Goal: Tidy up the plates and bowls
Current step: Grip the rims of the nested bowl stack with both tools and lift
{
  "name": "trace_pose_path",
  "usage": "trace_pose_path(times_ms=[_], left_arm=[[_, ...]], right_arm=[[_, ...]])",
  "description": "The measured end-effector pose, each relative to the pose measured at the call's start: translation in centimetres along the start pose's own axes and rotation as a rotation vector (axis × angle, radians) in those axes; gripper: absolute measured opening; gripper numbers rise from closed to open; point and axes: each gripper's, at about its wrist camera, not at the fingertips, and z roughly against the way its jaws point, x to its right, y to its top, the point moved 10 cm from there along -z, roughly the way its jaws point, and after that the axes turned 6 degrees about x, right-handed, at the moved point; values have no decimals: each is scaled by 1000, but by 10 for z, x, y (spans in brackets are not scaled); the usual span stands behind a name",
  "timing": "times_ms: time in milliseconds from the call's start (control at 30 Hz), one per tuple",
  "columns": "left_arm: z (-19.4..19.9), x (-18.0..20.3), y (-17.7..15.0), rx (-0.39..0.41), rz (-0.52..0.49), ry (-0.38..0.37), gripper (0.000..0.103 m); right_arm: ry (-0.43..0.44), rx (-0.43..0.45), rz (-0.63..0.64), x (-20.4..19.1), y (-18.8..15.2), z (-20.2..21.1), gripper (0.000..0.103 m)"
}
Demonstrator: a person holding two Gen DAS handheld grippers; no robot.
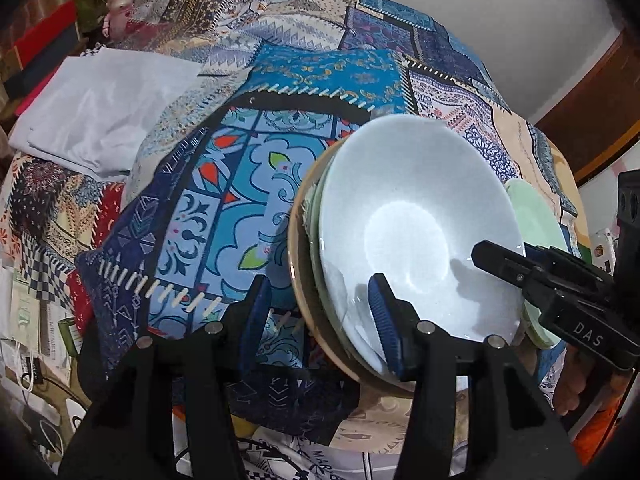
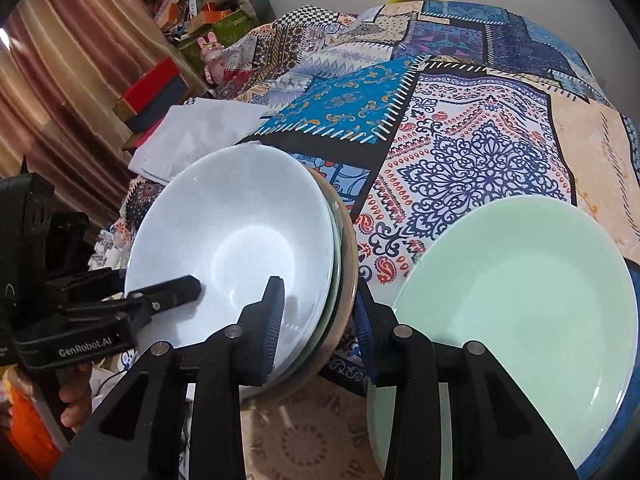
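A stack of bowls rests on the patchwork cloth (image 1: 224, 184): a pale blue bowl (image 1: 408, 216) (image 2: 236, 248) on top, a green one under it, and a tan bowl (image 1: 298, 280) (image 2: 348, 264) at the bottom. My left gripper (image 1: 320, 292) straddles the stack's left rim, one finger inside the blue bowl and one outside, with a visible gap, so it is open. My right gripper (image 2: 318, 292) straddles the right rim the same way, with its pads just off the bowls. A pale green plate (image 2: 520, 300) (image 1: 532, 216) lies to the right of the stack.
A folded white cloth (image 1: 104, 108) (image 2: 200, 136) lies at the far left of the cover. Behind it are red and dark boxes (image 2: 152, 84), a pink rabbit figure (image 1: 120, 4) and a curtain (image 2: 60, 100). A hand (image 2: 76, 400) holds the left gripper's handle.
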Motion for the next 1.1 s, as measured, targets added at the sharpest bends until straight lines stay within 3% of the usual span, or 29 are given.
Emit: trace_pose_path(times_ms=[333,433,800,1100], left_arm=[[-7,3,0,-3,1,-33,44],[-7,8,-2,-9,3,-61,36],[-3,12,3,19,9,1,36],[3,22,9,33,8,-12,36]], right_arm=[[-22,-16,11,-4,-2,-12,33],[-30,-11,3,-2,-2,-11,30],[-21,0,-41,0,0,-3,28],[-33,47,-57,6,8,15,28]])
